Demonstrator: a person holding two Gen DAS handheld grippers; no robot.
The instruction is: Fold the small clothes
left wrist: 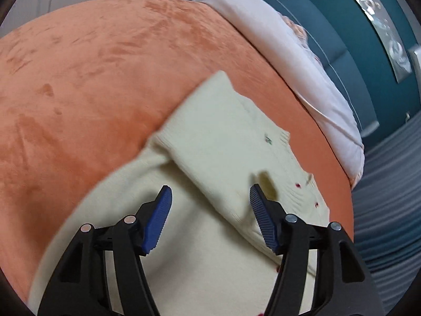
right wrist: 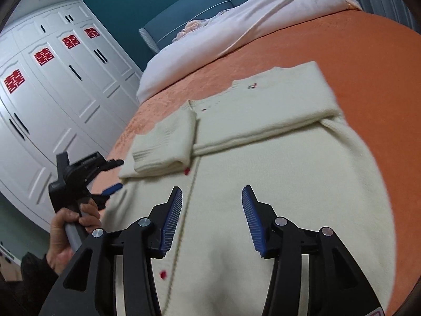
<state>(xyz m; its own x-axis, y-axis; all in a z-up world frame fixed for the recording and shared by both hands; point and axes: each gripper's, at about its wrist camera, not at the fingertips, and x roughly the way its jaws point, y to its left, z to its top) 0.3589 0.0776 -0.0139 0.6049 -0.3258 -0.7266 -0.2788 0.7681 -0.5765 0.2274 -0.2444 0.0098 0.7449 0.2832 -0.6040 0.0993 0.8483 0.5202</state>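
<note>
Wardrobe doors [right wrist: 52, 84], white with red paper cut-outs, stood at the far left of the right wrist view, and just inside them the left gripper [right wrist: 115, 173] hung at the left edge of the cream cardigan [right wrist: 263, 171], held by the person's left hand [right wrist: 68, 226]; its fingers were spread, one black tip near the folded sleeve cuff [right wrist: 163, 144] and a blue pad lower down, neither visibly pinching cloth. The cardigan lay flat on the orange bedspread [right wrist: 368, 65], its buttoned front up with small red buttons along the placket, one sleeve folded across the chest and the other doubled back into a thick pad at the left. To the right, the right gripper [right wrist: 211, 218] hovered over the lower body of the garment with its jaws wide apart and nothing between them. In the left wrist view the left gripper [left wrist: 210, 216] likewise showed its blue pads parted above the knit, empty. The cardigan looked soft, light and limp, a thick knit that would likely sag and stretch if lifted by one point, though its fuzzy surface should grip the ribbed pads well. The hem corners or side seams, taken one by each gripper, seemed the safest holds. A pale quilt [right wrist: 236, 31] lay at the bed's far end.
</note>
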